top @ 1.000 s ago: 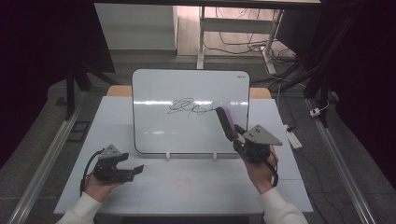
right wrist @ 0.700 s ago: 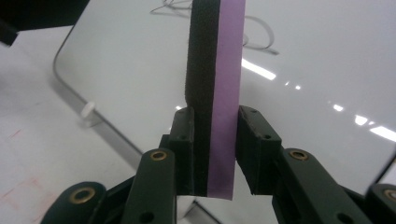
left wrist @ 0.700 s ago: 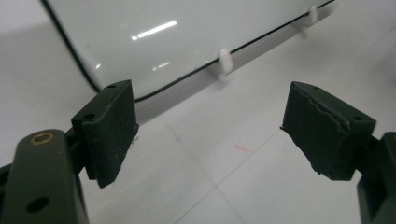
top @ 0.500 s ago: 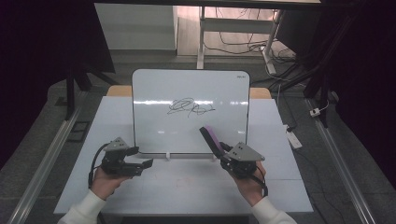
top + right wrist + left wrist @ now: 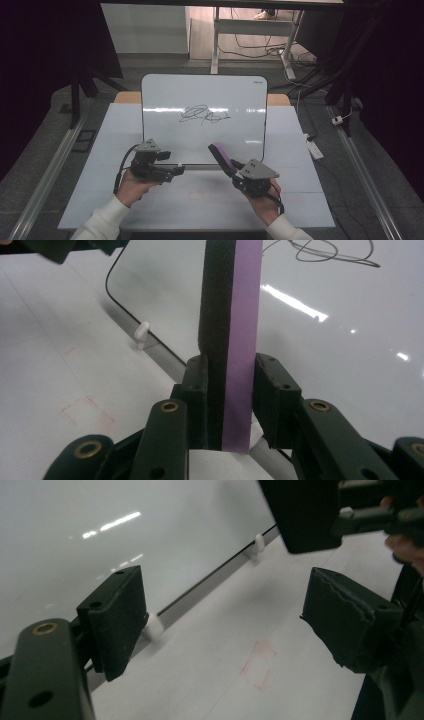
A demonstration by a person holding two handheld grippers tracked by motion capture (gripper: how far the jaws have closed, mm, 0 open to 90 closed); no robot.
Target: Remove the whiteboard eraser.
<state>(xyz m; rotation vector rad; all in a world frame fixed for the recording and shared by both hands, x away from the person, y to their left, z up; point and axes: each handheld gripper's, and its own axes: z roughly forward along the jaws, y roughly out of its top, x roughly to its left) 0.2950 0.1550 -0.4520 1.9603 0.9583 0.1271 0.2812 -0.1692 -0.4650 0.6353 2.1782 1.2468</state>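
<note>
A whiteboard (image 5: pixel 165 100) leans up at the middle of the table, with a black scribble (image 5: pixel 202 115) near its centre. My right gripper (image 5: pixel 235 170) is shut on a purple eraser (image 5: pixel 220 156) with a dark felt side, held in front of the board's lower right edge. In the right gripper view the eraser (image 5: pixel 232 315) stands upright between the jaws, the scribble (image 5: pixel 330 252) above it. My left gripper (image 5: pixel 175 169) is open and empty by the board's lower left edge. Its pads (image 5: pixel 117 615) stand wide apart beside the board's bottom rim (image 5: pixel 210 577).
The board rests on small white clips (image 5: pixel 154 626) on the white table (image 5: pixel 200 200). A faint red square mark (image 5: pixel 257 665) is on the tabletop. A power strip (image 5: pixel 312 145) lies at the table's right edge, and a desk frame (image 5: pixel 250 30) with cables stands behind.
My right gripper has come down and left with the eraser, from beside the scribble to the board's lower edge. My left gripper has moved right and forward toward the board.
</note>
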